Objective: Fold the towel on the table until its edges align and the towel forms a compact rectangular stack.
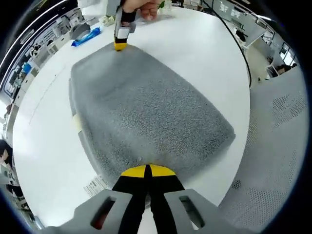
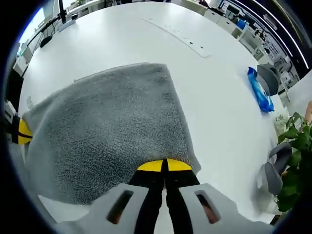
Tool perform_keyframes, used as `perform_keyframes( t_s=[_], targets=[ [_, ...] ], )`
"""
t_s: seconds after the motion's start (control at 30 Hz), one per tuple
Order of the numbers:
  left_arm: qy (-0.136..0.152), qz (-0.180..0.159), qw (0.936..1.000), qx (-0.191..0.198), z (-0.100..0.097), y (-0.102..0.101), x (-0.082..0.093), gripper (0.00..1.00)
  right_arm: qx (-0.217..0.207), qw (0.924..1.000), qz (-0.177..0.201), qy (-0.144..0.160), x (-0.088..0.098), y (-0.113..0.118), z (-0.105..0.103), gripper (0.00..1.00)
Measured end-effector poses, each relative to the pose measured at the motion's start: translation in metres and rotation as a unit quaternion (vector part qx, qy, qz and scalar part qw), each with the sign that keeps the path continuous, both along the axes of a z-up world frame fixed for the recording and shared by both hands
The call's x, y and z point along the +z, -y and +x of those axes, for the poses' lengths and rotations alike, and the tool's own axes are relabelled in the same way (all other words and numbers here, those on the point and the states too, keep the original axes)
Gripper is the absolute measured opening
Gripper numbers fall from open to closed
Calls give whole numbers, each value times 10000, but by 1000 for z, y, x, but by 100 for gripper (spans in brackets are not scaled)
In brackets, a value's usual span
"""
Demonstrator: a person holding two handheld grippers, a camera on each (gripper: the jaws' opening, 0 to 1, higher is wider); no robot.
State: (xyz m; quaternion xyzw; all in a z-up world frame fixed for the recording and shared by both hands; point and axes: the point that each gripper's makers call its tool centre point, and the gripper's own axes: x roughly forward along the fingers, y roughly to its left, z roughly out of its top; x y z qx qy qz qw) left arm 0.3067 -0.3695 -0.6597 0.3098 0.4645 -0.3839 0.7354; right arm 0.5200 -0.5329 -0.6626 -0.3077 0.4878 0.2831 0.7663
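Both hand-held grippers, left [image 1: 146, 170] and right [image 2: 165, 165], pinch opposite towel [image 1: 146, 107] edges; a plant [image 2: 295, 139] beside the right

We see the towel [image 1: 146, 112] as thick grey cloth with a rough, nubbly terry pile, matt all over. Under it the tabletop [image 1: 195, 53] looks smooth and white, with a faint sheen. Our left gripper [image 1: 146, 171] and right gripper [image 2: 165, 166] show grey moulded plastic bodies, dull in finish, with yellow and black tips that look smooth. A blue packet [image 2: 259, 93] near the far edge looks like glossy plastic film.
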Motion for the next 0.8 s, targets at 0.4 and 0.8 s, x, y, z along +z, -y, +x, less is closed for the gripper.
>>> perform_keyframes(
  t_s=[0.4,0.8],
  targets=[
    [-151,-472,9986,166,-2,20,0,1,101,9999,-62,25,0,-4,18,0],
    [-164,-241,9995,139,2,39,0,1,200,9994,-167,238,1,-5,32,0]
  ],
)
